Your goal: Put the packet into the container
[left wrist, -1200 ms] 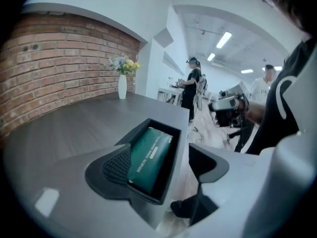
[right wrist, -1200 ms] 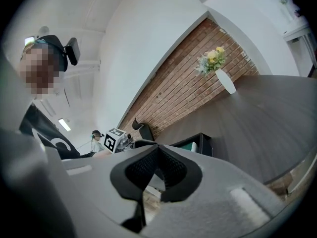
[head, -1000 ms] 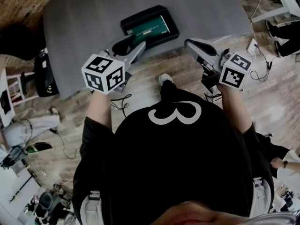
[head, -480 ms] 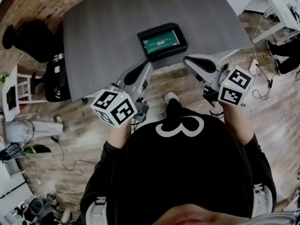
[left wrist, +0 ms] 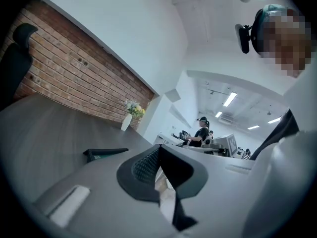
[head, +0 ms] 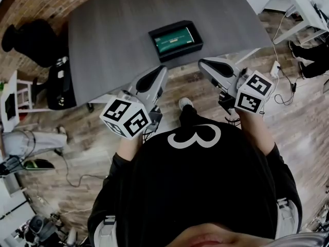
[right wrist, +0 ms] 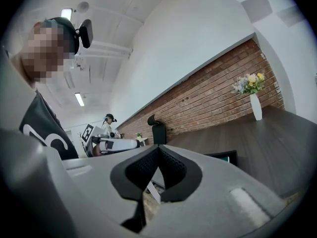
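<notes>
A black container [head: 175, 40] sits on the grey table [head: 113, 40] near its front edge. A green packet [head: 175, 39] lies flat inside it. Both grippers hang off the table's front edge, over the wooden floor and short of the container. My left gripper [head: 163, 69] is shut with nothing between its jaws, and it points at the container's left side. My right gripper [head: 201, 63] is shut and empty too, below the container's right corner. The container [left wrist: 105, 153] shows low and edge-on in the left gripper view, past the left gripper [left wrist: 158, 148]. It also shows behind the right gripper [right wrist: 158, 148] as the container [right wrist: 225, 157].
A black office chair [head: 59, 84] stands at the table's left end by a brick wall. A vase of flowers [right wrist: 253, 103] is on the table's far side. Cables [head: 280, 81] trail on the floor at right. Another person [left wrist: 202, 133] stands at desks in the background.
My left gripper has drawn back from the container to the table's front edge and its jaws have closed empty. The right gripper has barely moved. The packet stays in the container.
</notes>
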Demonstrator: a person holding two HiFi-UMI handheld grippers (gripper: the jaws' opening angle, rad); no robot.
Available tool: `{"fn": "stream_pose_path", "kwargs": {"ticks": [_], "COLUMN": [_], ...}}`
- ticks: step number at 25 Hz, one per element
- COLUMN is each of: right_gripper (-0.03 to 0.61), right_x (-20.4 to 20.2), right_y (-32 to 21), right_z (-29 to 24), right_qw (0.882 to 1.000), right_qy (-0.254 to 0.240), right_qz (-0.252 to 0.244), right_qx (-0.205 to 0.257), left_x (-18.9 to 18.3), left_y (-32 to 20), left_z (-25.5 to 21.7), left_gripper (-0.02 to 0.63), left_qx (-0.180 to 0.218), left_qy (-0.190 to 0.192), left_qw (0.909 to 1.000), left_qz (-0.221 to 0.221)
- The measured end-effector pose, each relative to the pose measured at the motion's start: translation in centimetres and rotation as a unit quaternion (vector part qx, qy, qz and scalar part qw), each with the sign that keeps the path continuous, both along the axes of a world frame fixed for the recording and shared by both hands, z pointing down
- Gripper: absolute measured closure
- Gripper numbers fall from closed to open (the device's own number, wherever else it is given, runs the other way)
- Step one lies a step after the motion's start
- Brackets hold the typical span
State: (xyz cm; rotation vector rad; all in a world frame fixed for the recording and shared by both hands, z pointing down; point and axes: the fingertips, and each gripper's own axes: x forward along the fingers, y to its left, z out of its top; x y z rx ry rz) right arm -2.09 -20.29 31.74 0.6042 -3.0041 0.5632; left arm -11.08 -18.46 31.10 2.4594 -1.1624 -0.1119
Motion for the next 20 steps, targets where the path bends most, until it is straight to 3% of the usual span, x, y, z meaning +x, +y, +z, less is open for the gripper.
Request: {"fn": "stream_pose_path", "kwargs": {"ticks": [7,15,20], "right_gripper": [0.578,0.578,0.577], "right_x": [-0.1,-0.2,-0.3], "right_y": [1.2,2.6,2.9], "right_z": [0.9,0.3,0.4], "right_qw": [1.000,1.000,1.000], "right_qy": [-0.009,0.002,-0.009], "right_qz": [0.003,0.010,0.006], "right_qx": [-0.018,0.008,0.009], "left_x": [0.0,0.4,0.8], "left_y": [1.1,2.6,2.9], "left_z": [0.8,0.5,1.0], "left_gripper": [0.603,0.603,0.603], "left_qx": [0.007,0.012,0.014], "left_qy": [-0.015,-0.036,-0.030], "left_qw": [0.9999,0.9993,0.9994], "left_qz": [-0.001,0.004,0.007]}}
